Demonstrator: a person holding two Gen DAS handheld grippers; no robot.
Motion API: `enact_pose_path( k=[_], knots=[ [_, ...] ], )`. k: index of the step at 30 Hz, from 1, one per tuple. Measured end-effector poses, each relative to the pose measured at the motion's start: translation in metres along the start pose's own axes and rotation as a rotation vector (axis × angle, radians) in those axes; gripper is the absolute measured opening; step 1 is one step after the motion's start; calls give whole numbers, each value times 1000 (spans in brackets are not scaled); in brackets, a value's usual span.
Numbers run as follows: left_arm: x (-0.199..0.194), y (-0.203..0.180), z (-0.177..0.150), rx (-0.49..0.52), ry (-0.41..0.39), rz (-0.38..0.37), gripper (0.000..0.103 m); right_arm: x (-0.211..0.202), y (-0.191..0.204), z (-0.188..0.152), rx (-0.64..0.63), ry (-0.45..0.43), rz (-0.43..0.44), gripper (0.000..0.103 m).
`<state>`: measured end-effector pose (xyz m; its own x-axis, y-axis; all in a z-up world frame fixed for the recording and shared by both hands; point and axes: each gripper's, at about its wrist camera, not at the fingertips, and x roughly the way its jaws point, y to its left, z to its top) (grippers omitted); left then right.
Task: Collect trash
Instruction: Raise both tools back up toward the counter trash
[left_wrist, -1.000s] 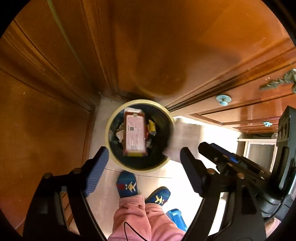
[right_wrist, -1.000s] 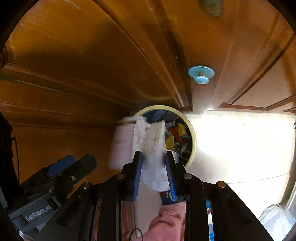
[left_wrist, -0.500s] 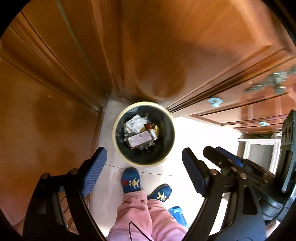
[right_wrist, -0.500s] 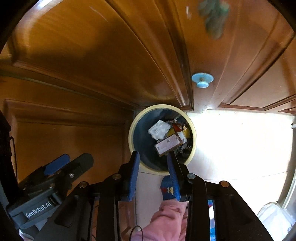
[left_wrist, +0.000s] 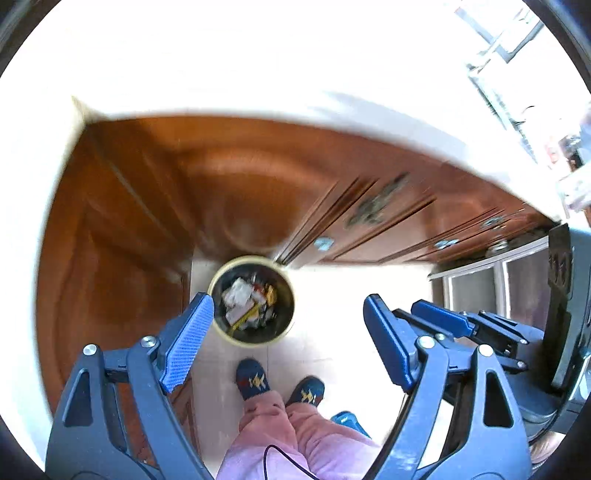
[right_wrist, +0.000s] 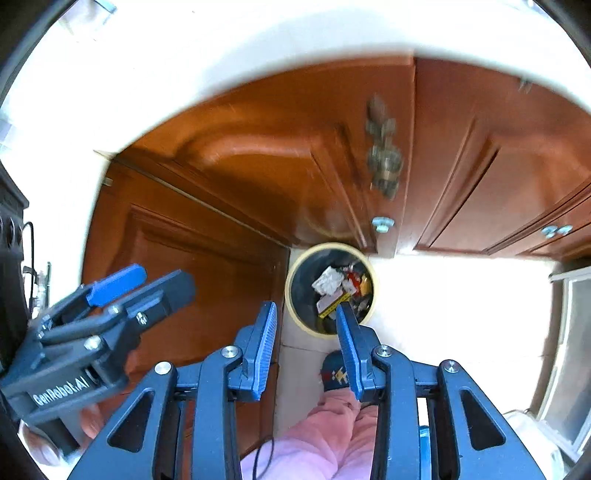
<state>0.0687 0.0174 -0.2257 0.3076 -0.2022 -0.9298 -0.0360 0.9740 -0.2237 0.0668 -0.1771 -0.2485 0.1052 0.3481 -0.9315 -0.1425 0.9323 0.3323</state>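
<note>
A round bin with a cream rim (left_wrist: 218, 280) (right_wrist: 373, 291) stands on the pale floor in the corner of wooden cabinets, far below both grippers. Inside lie crumpled white paper (left_wrist: 236, 291) (right_wrist: 327, 278), a flat carton (right_wrist: 328, 301) and colourful wrappers. My left gripper (left_wrist: 286, 332) is open wide and empty, high above the bin; it also shows in the right wrist view (right_wrist: 155, 280). My right gripper (right_wrist: 306, 328) is open and empty, also high above the bin; it also shows in the left wrist view (left_wrist: 443, 321).
Brown wooden cabinet doors (left_wrist: 129, 229) (right_wrist: 480, 177) with pale blue knobs (right_wrist: 383, 223) stand behind the bin under a bright white countertop (left_wrist: 258, 55). The person's pink trousers (left_wrist: 288, 435) and blue slippers (left_wrist: 253, 378) are just in front of the bin.
The right gripper opened and dropped the white paper into the bin, where a carton has tipped flat. Both grippers have since risen far above the bin, bringing the countertop into view.
</note>
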Motion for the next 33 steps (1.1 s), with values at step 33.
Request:
enact_pose_path(
  k=[33],
  knots=[
    [-220, -115, 366, 154, -495, 63, 81, -353, 15, 299, -146, -614, -139, 56]
  ],
)
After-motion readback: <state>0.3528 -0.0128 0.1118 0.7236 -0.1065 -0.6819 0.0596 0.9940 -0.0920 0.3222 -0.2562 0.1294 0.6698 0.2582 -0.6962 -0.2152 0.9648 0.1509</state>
